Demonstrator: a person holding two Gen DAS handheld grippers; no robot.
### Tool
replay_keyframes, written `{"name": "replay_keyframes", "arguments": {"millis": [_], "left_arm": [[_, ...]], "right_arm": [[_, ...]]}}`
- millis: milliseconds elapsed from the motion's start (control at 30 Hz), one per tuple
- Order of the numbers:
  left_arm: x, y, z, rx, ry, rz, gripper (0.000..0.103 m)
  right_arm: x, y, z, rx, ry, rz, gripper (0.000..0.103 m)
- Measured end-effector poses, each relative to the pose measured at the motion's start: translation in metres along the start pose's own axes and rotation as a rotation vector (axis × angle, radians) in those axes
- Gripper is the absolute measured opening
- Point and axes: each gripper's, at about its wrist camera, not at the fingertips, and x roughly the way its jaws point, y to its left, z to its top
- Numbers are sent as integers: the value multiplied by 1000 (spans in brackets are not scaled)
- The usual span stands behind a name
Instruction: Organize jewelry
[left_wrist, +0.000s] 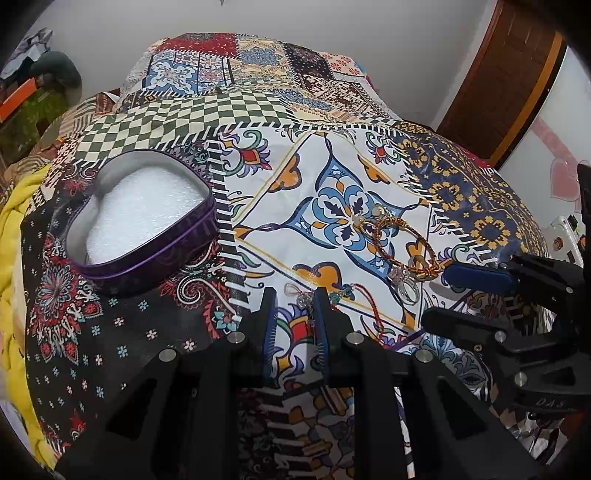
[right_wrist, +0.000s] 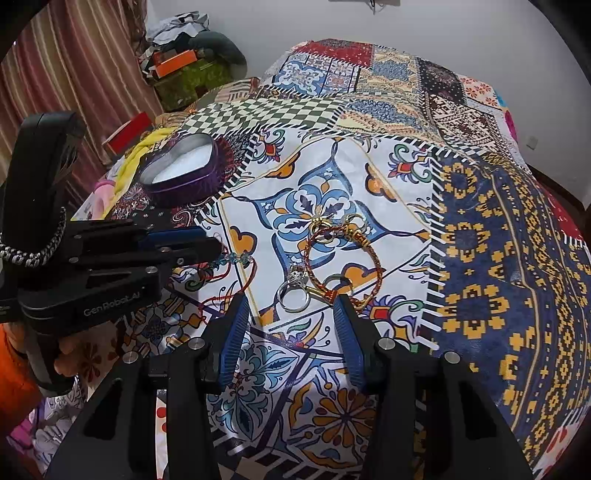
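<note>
Right claw (right_wrist: 291, 306) wide apart over silver ring (right_wrist: 293, 297); left claw (left_wrist: 293, 306) narrowly parted around red cord bracelet (left_wrist: 364, 299).

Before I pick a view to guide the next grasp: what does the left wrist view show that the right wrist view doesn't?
Only the left wrist view shows the wooden door and the left claw from behind, narrowly open by the red cord bracelet. Only the right shows the striped curtain and the open right claw by the silver ring. Both share the heart-shaped tin and the braided bracelet.
</note>
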Motion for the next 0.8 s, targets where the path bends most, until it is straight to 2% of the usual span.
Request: {"name": "replay_keyframes", "arguments": {"millis": [100, 200, 400, 600, 800], "left_arm": [[3, 0, 1, 5, -3, -2, 18], [7, 1, 2, 7, 5, -3, 9], [1, -1, -1, 14, -11, -7, 8], [-29, 17, -4, -35, -72, 4, 8], [-47, 29, -11, -61, -103, 33, 8]], "right_arm": [[2, -1, 1, 7, 12, 11, 44], [2, -2, 2, 12, 14, 16, 44], [-2, 1, 7, 13, 1, 13, 44], [-6, 14, 18, -23, -12, 22, 44], [12, 30, 34, -67, 20, 42, 44]]}}
